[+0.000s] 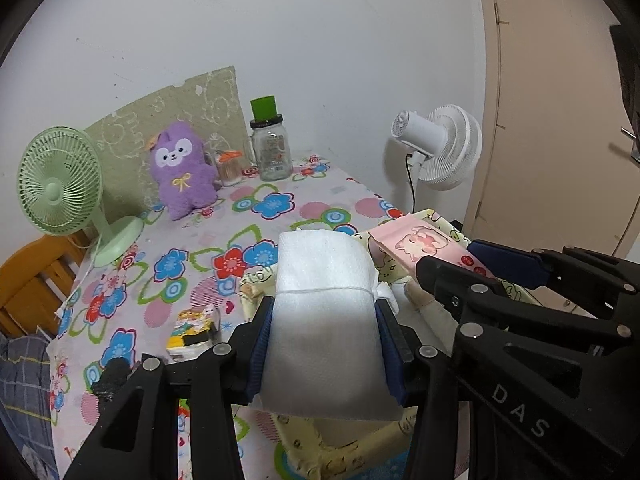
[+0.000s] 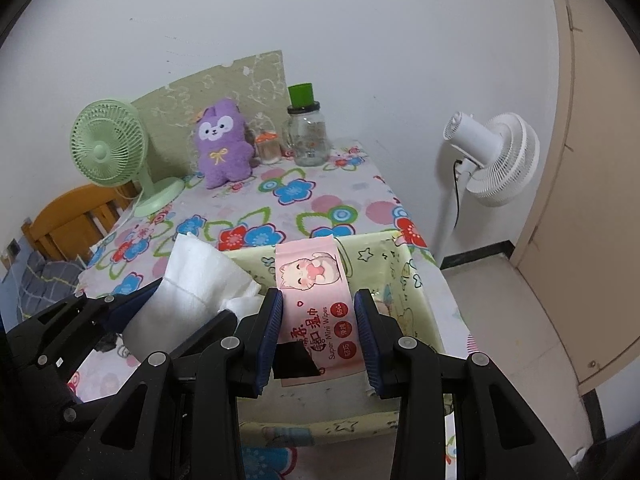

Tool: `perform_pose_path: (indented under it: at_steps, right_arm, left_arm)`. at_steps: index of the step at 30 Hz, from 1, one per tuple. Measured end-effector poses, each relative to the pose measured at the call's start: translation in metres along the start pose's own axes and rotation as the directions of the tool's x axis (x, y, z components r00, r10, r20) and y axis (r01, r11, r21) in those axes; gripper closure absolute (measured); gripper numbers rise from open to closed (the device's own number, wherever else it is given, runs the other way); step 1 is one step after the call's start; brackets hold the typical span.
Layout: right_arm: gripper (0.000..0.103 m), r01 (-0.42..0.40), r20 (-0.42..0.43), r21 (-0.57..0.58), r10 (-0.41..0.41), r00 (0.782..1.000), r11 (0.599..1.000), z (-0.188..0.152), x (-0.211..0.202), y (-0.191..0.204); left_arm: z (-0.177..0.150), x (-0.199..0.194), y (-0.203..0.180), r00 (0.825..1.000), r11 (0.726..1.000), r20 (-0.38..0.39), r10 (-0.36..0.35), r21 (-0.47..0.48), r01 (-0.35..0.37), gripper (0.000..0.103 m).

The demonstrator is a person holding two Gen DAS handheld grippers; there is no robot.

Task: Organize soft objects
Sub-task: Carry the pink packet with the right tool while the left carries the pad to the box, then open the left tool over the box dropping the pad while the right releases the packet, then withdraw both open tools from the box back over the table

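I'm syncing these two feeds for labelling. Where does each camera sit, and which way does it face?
Left wrist: on the left gripper, facing the wall across the table; its fingers clamp a white cloth roll; right gripper at right.
Right wrist: on the right gripper, same heading, clamping a pink wipes pack.
Shared: purple plush, green fan, yellow fabric bin.

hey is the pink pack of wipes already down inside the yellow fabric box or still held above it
Still held. The right gripper is clamped on the pink wipes pack, which hangs over the open yellow box, not resting inside.
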State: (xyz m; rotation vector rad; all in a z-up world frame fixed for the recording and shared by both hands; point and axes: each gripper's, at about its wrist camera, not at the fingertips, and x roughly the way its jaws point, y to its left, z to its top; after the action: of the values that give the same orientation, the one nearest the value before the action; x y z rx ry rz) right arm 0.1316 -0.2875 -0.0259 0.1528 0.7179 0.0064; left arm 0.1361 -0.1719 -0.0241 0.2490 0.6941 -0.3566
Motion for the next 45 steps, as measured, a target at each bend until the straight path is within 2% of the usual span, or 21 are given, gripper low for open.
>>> perform_pose_path:
  at_steps: [5,9,13,21,23,24,25,28,38,45]
  right_arm:
    - [0.063,-0.009,-0.008,0.025,0.009,1.000,1.000,0.001,0.010,-0.009]
    - [0.063,-0.016,-0.024,0.043,0.017,1.000,0.999,0.001,0.022,-0.015]
    - [0.063,-0.017,-0.049,0.059,0.020,0.999,0.998,0.001,0.034,-0.020]
    - [0.061,-0.041,-0.075,0.037,0.043,0.996,0.998,0.001,0.048,-0.013]
    - [0.051,-0.033,-0.080,0.033,0.035,0.996,0.999,0.001,0.050,-0.012]
    - [0.040,-0.033,-0.076,0.037,0.036,0.996,0.999,0.001,0.050,-0.012]
    - [0.035,-0.041,-0.072,0.044,0.044,0.996,0.998,0.001,0.049,-0.013]
    - [0.033,-0.053,-0.073,0.063,0.058,0.996,0.997,-0.001,0.048,-0.013]
    - [0.025,-0.013,-0.067,0.052,0.016,0.998,0.999,-0.005,0.036,-0.006]
    - [0.019,0.004,-0.046,0.063,-0.001,0.999,0.998,-0.008,0.021,-0.002]
  left_arm:
    - [0.003,0.015,0.000,0.999,1.000,-0.037,0.000,-0.011,0.000,0.046]
    - [0.003,0.023,-0.002,0.999,1.000,-0.054,-0.005,-0.007,0.004,0.029]
    - [0.004,0.029,-0.005,0.998,0.999,-0.047,0.031,0.012,-0.031,0.019]
    - [0.003,0.038,-0.007,0.997,0.999,-0.074,0.022,0.029,-0.020,0.016]
    - [0.003,0.040,-0.008,0.996,0.999,-0.080,0.026,0.034,-0.024,0.016]
    - [0.003,0.040,-0.008,0.996,0.999,-0.082,0.024,0.036,-0.022,0.016]
    - [0.003,0.039,-0.007,0.997,0.999,-0.079,0.018,0.034,-0.015,0.016]
    - [0.002,0.037,-0.005,0.997,0.999,-0.071,0.017,0.029,-0.014,0.013]
    - [-0.002,0.032,0.000,0.996,1.000,-0.085,-0.001,0.002,0.002,0.010]
    - [-0.005,0.017,0.001,0.998,1.000,-0.053,0.016,0.008,-0.016,0.005]
